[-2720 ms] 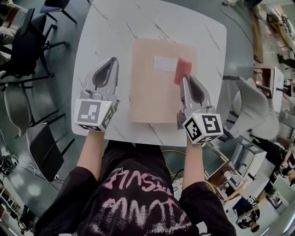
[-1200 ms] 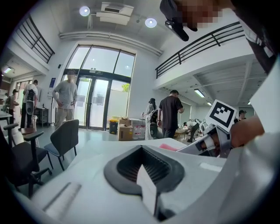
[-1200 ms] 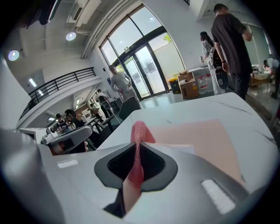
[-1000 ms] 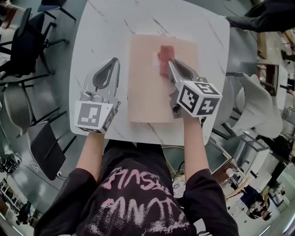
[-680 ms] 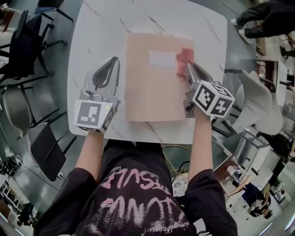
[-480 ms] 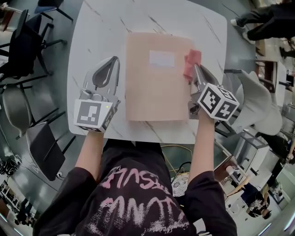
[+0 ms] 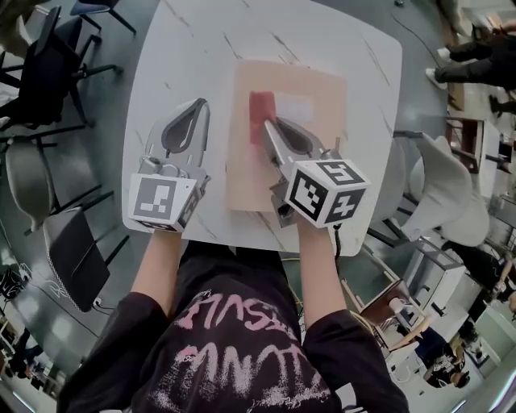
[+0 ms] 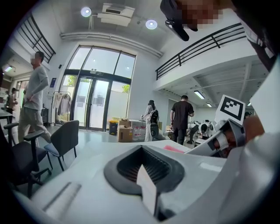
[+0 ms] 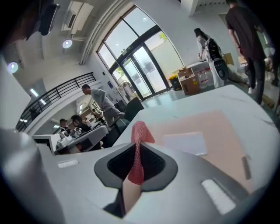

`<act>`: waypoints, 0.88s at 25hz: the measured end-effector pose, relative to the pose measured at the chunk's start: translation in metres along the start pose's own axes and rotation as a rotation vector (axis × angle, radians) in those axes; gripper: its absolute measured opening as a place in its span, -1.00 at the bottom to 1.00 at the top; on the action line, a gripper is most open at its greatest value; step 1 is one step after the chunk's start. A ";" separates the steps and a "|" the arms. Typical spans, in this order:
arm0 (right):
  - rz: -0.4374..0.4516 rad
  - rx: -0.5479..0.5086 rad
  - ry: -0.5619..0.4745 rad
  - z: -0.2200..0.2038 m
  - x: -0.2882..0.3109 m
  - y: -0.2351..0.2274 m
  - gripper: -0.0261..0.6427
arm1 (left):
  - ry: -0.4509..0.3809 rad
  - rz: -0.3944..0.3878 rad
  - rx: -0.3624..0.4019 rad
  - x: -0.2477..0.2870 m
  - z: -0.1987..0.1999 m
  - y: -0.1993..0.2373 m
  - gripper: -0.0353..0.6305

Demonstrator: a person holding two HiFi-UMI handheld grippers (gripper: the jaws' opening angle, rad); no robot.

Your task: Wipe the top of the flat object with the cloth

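Holding the red cloth (image 7: 260, 109) on the flat object (image 7: 322, 121) with the right gripper (image 7: 267, 127) in the head view, just left of the white label (image 7: 295, 106), left gripper (image 7: 193, 111) over the worktop (image 7: 185, 48) beside the flat object's left edge. Showing jaws pressed together on nothing in the left gripper view. Clenching jaws on the cloth in the right gripper view, flat object beyond.

White square table with thin grey streaks (image 7: 201, 48), shiny grey floor (image 7: 101, 137), black wheeled chairs (image 7: 44, 73), tall glass doors full of daylight (image 8: 94, 107), round ceiling lamps (image 8: 86, 12), black balcony railing (image 8: 201, 46), brown cardboard boxes (image 8: 125, 133) by the doors.
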State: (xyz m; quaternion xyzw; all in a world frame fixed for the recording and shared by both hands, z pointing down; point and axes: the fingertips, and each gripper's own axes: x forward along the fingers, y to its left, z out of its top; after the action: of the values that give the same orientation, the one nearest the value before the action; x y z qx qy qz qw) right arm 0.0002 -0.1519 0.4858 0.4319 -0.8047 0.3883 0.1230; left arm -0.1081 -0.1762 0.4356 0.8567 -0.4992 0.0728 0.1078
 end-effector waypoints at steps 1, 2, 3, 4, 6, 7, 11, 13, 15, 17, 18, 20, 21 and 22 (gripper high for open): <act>0.024 0.008 0.015 -0.007 0.006 0.010 -0.77 | 0.005 0.003 0.003 -0.002 0.000 0.001 -0.89; 0.044 0.012 0.029 -0.013 0.011 0.019 -0.77 | 0.006 0.007 0.004 -0.003 -0.001 0.003 -0.89; 0.061 0.011 0.044 -0.019 0.014 0.026 -0.77 | 0.001 0.012 0.004 -0.004 -0.001 0.004 -0.89; 0.075 0.007 0.060 -0.024 0.017 0.032 -0.77 | -0.005 0.017 0.004 -0.005 -0.002 0.007 -0.89; 0.090 -0.005 0.088 -0.032 0.022 0.039 -0.77 | -0.002 0.027 0.001 -0.007 -0.002 0.010 -0.89; 0.091 -0.008 0.097 -0.035 0.023 0.040 -0.77 | 0.002 0.032 0.000 -0.008 -0.002 0.011 -0.89; 0.073 -0.008 0.107 -0.038 0.021 0.033 -0.77 | 0.007 0.022 0.008 -0.009 -0.004 0.009 -0.89; 0.054 -0.004 0.102 -0.037 0.019 0.024 -0.77 | 0.007 0.014 0.011 -0.007 -0.005 0.007 -0.89; 0.032 -0.001 0.099 -0.036 0.015 0.014 -0.77 | 0.008 0.005 0.013 -0.004 -0.006 0.003 -0.89; 0.009 0.006 0.095 -0.036 0.010 0.004 -0.77 | 0.009 -0.006 0.013 -0.001 -0.006 -0.001 -0.89; -0.003 0.010 0.092 -0.035 0.006 -0.001 -0.77 | 0.010 -0.012 0.013 0.001 -0.006 -0.003 -0.89; -0.028 0.019 0.084 -0.034 -0.001 -0.012 -0.77 | 0.016 -0.024 0.012 0.005 -0.006 -0.009 -0.89; -0.042 0.023 0.079 -0.034 -0.006 -0.018 -0.77 | 0.020 -0.029 0.011 0.006 -0.006 -0.012 -0.89; -0.057 0.028 0.074 -0.033 -0.010 -0.025 -0.77 | 0.024 -0.032 0.012 0.008 -0.006 -0.015 -0.89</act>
State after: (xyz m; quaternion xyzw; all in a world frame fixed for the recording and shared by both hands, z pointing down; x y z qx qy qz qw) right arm 0.0214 -0.1298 0.5159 0.4417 -0.7814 0.4116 0.1576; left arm -0.0916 -0.1743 0.4416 0.8642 -0.4836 0.0843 0.1100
